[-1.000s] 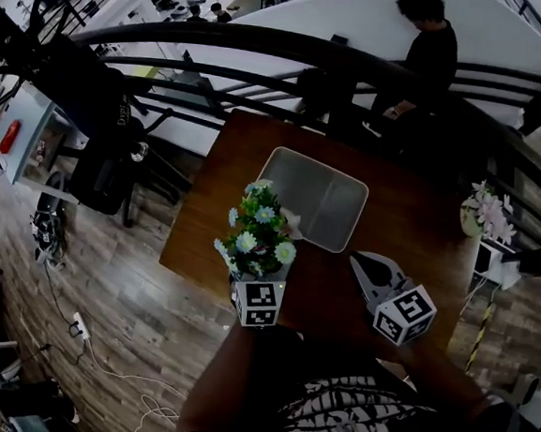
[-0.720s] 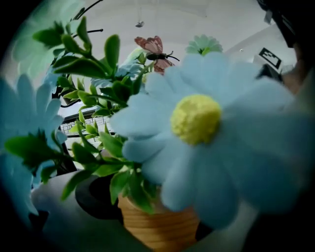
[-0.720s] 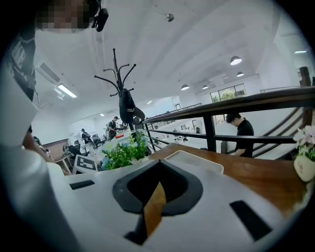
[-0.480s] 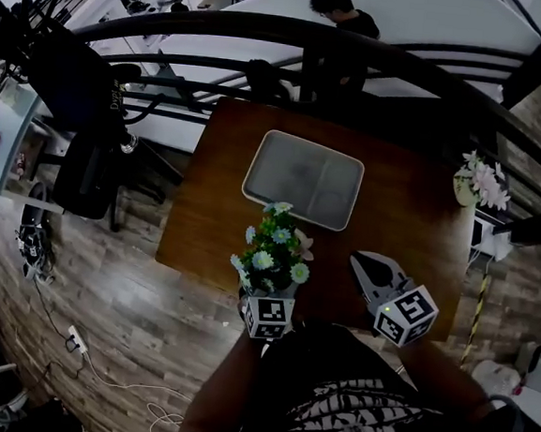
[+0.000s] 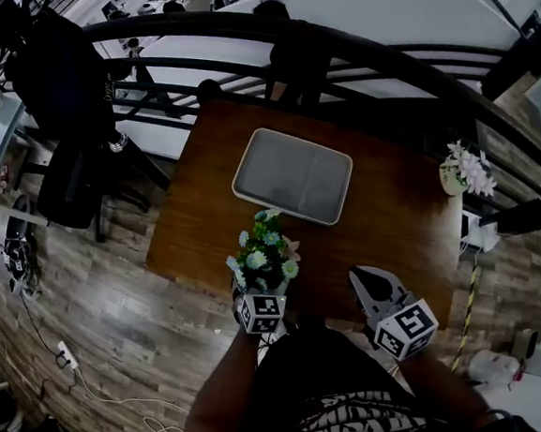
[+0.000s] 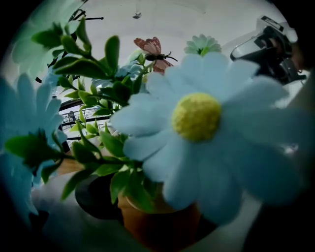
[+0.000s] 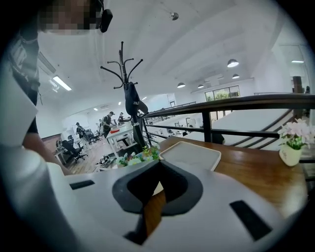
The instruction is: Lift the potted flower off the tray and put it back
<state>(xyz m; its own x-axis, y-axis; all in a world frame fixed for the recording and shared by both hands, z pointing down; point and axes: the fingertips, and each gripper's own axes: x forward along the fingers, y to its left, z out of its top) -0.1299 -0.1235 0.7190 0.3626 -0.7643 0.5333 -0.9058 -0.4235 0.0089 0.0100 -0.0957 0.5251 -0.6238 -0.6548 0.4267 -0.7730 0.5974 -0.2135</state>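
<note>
The potted flower [image 5: 262,257], white and blue blooms in a terracotta pot [image 6: 157,224], is held off the tray near the table's front edge. My left gripper [image 5: 262,292] is shut on the pot, and its jaws are mostly hidden under the foliage. The grey tray [image 5: 293,177] lies with nothing in it further back on the table. It also shows beyond the jaws in the right gripper view as the tray [image 7: 192,153], with the flower [image 7: 139,157] to its left. My right gripper [image 5: 359,275] hovers at the front right, shut with nothing in it [image 7: 157,172].
The wooden table [image 5: 392,221] is bounded at the back by a black railing [image 5: 360,54]. A small white pot of pale flowers [image 5: 464,171] stands at the table's far right corner. A coat rack [image 7: 130,98] stands off to the left. My body is close to the front edge.
The left gripper has carried the flower from the tray's near-left corner back toward me, so it is now apart from the tray. The right gripper has barely moved.
</note>
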